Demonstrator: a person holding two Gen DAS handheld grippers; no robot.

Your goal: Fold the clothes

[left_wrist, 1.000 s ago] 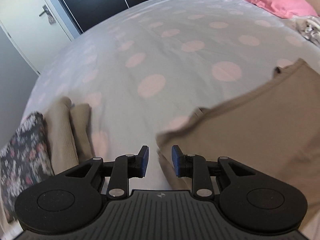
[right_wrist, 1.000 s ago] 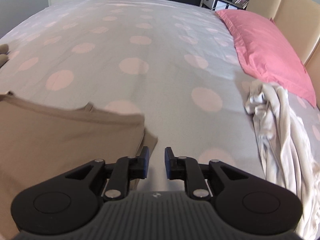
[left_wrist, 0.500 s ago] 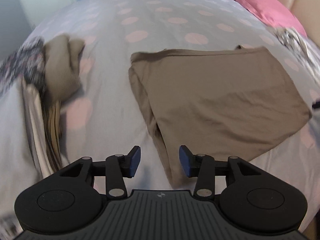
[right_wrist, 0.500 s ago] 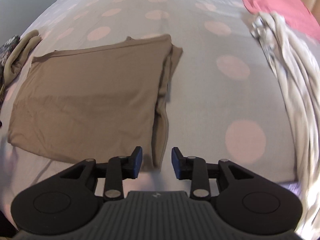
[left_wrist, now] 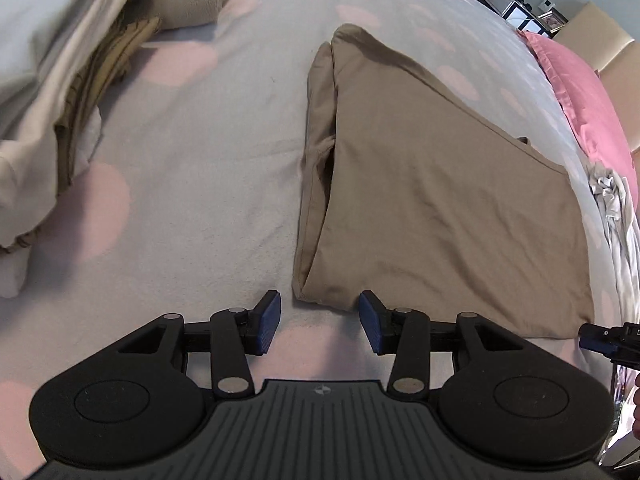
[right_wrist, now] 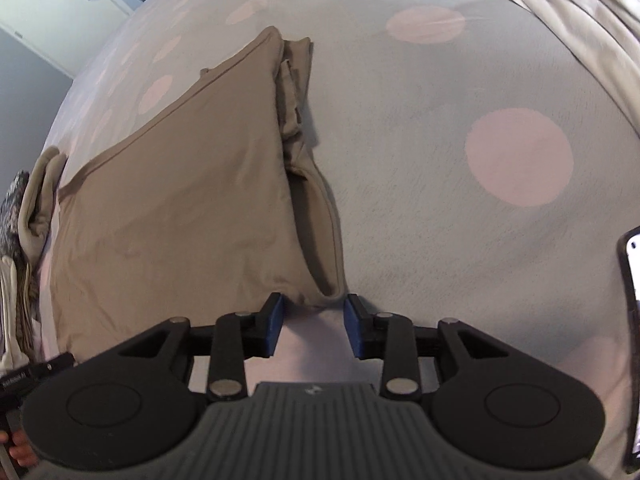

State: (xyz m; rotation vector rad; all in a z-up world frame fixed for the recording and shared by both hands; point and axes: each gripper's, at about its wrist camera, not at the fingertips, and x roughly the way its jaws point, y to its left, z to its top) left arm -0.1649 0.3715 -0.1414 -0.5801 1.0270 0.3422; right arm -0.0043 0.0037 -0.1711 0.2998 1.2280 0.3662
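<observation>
A tan garment (left_wrist: 432, 184) lies folded flat on the grey bedspread with pink dots (left_wrist: 200, 152). My left gripper (left_wrist: 319, 322) is open, its blue pads just short of the garment's near left corner. My right gripper (right_wrist: 313, 324) is open at the garment's (right_wrist: 180, 208) near right corner, the cloth edge reaching between its pads. Neither holds anything. The right gripper's tip shows at the far right of the left wrist view (left_wrist: 608, 338).
A stack of folded clothes (left_wrist: 60, 80) lies to the left, also in the right wrist view (right_wrist: 24, 216). A crumpled white garment (right_wrist: 568, 8) lies to the right, with a pink pillow (left_wrist: 584, 96) beyond. A phone (right_wrist: 632, 320) is at the right edge.
Both grippers have pulled back from the garment's far edge to its near edge and dropped low to the bed. Both jaws have opened wider.
</observation>
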